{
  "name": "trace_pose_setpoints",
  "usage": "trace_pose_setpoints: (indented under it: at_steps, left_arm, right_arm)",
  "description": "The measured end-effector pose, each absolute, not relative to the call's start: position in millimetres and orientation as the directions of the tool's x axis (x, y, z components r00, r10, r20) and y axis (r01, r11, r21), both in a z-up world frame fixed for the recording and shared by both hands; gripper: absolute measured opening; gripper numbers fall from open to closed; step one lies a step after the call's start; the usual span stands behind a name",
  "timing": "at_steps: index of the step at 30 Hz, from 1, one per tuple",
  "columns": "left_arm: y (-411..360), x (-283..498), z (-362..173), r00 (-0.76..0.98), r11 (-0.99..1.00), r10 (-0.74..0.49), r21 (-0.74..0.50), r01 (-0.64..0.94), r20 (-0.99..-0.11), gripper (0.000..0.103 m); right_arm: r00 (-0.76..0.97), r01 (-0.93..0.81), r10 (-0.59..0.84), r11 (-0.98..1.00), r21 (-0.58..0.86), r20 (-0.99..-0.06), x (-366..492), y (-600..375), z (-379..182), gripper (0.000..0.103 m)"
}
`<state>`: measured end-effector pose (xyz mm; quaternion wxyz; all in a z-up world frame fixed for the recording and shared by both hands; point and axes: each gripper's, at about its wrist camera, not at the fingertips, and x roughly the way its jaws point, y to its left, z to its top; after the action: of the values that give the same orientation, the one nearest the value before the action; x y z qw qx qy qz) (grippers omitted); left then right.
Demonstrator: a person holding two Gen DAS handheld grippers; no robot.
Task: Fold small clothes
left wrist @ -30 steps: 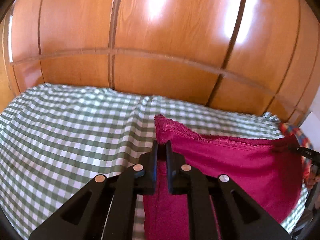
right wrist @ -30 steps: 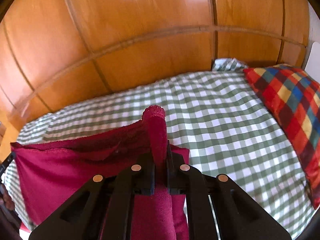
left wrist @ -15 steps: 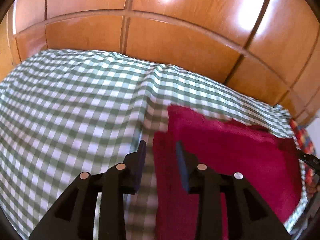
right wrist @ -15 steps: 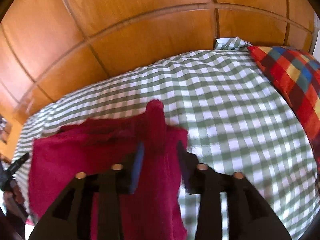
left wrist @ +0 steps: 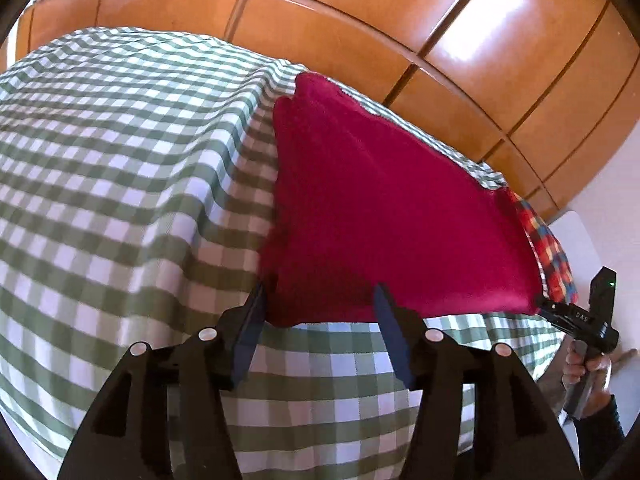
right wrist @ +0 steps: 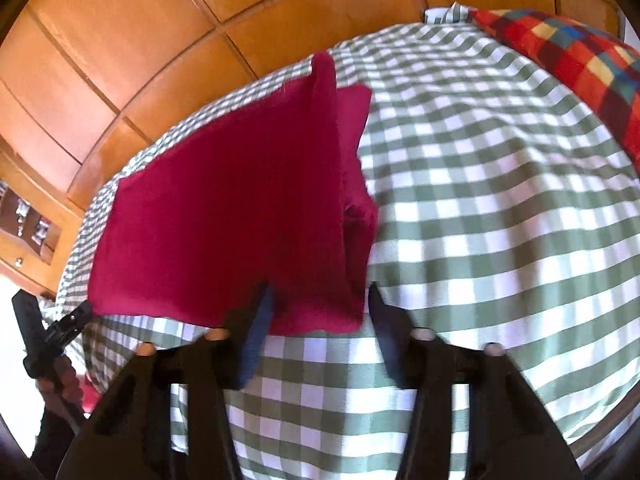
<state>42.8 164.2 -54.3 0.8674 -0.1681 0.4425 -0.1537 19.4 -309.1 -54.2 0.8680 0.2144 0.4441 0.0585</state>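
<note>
Right now both grippers are standing wide open and holding nothing, each hovering at the near edge of a red cloth (left wrist: 392, 216) that is lying folded and flat on a green checked sheet (left wrist: 120, 168). Through the left camera, the left gripper (left wrist: 320, 316) is framing the cloth's near left corner, with the right gripper (left wrist: 576, 316) and the hand (left wrist: 588, 376) gripping it showing at the far right edge. That view is also catching only a sliver of a bright plaid pillow (left wrist: 552, 248) past the cloth. Through the right camera, the pillow (right wrist: 572, 64) is filling the upper right, and a raised fold is running along the cloth's (right wrist: 224, 208) right side. Wooden panels (right wrist: 160, 24) are rising behind the bed in both views.
</note>
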Motion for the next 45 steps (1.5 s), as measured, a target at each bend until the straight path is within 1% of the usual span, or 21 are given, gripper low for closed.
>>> trace_pose_setpoints:
  at_steps: [1, 2, 3, 4, 6, 9, 11, 14, 16, 18, 20, 21, 22, 24, 25, 27, 31, 35, 45]
  left_arm:
    - [162.4, 46.0, -55.9, 0.565, 0.902, -0.404, -0.416, 0.114, -0.720, 0.050]
    - [162.8, 48.2, -57.1, 0.567, 0.907, -0.393, -0.408, 0.108, -0.724, 0.037]
    - [163.2, 51.2, -58.1, 0.565, 0.911, -0.383, -0.400, 0.100, -0.731, 0.025]
    - [164.6, 53.6, -58.5, 0.563, 0.911, -0.383, -0.401, 0.098, -0.733, 0.020]
    - [166.5, 51.7, -53.7, 0.568, 0.916, -0.374, -0.387, 0.104, -0.734, 0.014]
    - [165.2, 41.2, -44.6, 0.569, 0.930, -0.353, -0.342, 0.130, -0.743, 0.012]
    - [164.5, 29.8, -40.4, 0.564, 0.937, -0.340, -0.320, 0.138, -0.753, 0.012]
    - [160.6, 11.1, -42.7, 0.549, 0.950, -0.307, -0.282, 0.131, -0.777, 0.012]
    - [156.2, 0.0, -42.9, 0.551, 0.962, -0.270, -0.247, 0.118, -0.789, 0.015]
    - [152.1, -7.8, -38.6, 0.570, 0.973, -0.230, -0.206, 0.106, -0.789, 0.022]
    - [151.7, -12.1, -30.1, 0.597, 0.976, -0.211, -0.196, 0.092, -0.774, 0.022]
    - [152.4, -12.3, -26.7, 0.604, 0.976, -0.212, -0.198, 0.090, -0.768, 0.024]
    - [153.7, -11.8, -21.9, 0.615, 0.977, -0.208, -0.196, 0.088, -0.760, 0.026]
    - [156.9, -10.8, -15.2, 0.639, 0.981, -0.184, -0.178, 0.074, -0.747, 0.034]
    - [157.6, -10.4, -12.1, 0.647, 0.982, -0.179, -0.173, 0.073, -0.741, 0.035]
    - [159.7, -6.5, -6.4, 0.663, 0.985, -0.164, -0.161, 0.066, -0.730, 0.039]
    - [159.2, 4.3, -1.0, 0.683, 0.992, -0.122, -0.113, 0.058, -0.720, 0.044]
    - [159.0, 13.3, 2.0, 0.701, 0.996, -0.085, -0.071, 0.049, -0.708, 0.053]
    - [161.0, 41.2, 1.5, 0.709, 0.999, -0.048, -0.026, 0.041, -0.704, 0.054]
  right_arm:
    - [0.601, 0.092, 0.283, 0.904, 0.417, -0.747, 22.2, -308.1, -54.7, 0.027]
    - [0.602, 0.095, 0.280, 0.905, 0.415, -0.748, 23.0, -307.8, -54.9, 0.017]
    - [0.601, 0.101, 0.280, 0.903, 0.419, -0.749, 24.0, -308.4, -54.2, 0.014]
    - [0.603, 0.102, 0.275, 0.905, 0.414, -0.749, 23.5, -308.5, -51.9, 0.012]
    - [0.613, 0.091, 0.260, 0.915, 0.394, -0.746, 18.5, -308.3, -43.9, 0.010]
    - [0.625, 0.074, 0.255, 0.922, 0.381, -0.738, 4.2, -310.9, -32.4, 0.009]
    - [0.613, 0.066, 0.252, 0.928, 0.366, -0.749, -9.8, -311.0, -33.4, 0.009]
    - [0.572, 0.081, 0.253, 0.929, 0.361, -0.780, -22.8, -312.3, -52.9, 0.009]
    - [0.559, 0.090, 0.257, 0.926, 0.366, -0.788, -26.5, -312.1, -62.9, 0.009]
    - [0.566, 0.088, 0.266, 0.921, 0.378, -0.780, -26.9, -313.1, -61.3, 0.009]
    - [0.570, 0.082, 0.264, 0.924, 0.373, -0.778, -23.3, -314.8, -56.0, 0.010]
    - [0.572, 0.079, 0.259, 0.927, 0.367, -0.778, -21.7, -315.4, -53.4, 0.016]
    - [0.578, 0.078, 0.249, 0.931, 0.356, -0.777, -19.5, -316.3, -49.1, 0.018]
    - [0.598, 0.084, 0.235, 0.932, 0.351, -0.767, -15.7, -318.0, -42.5, 0.026]
    - [0.608, 0.089, 0.230, 0.931, 0.353, -0.760, -12.9, -318.7, -38.4, 0.029]
    - [0.624, 0.091, 0.210, 0.937, 0.337, -0.753, -8.1, -315.5, -31.2, 0.041]
    - [0.637, 0.088, 0.195, 0.943, 0.321, -0.746, 10.8, -308.8, -22.4, 0.042]
    - [0.642, 0.097, 0.167, 0.951, 0.295, -0.748, 33.9, -301.3, -16.0, 0.042]
    - [0.648, 0.122, 0.132, 0.954, 0.274, -0.750, 80.3, -297.2, -7.7, 0.042]
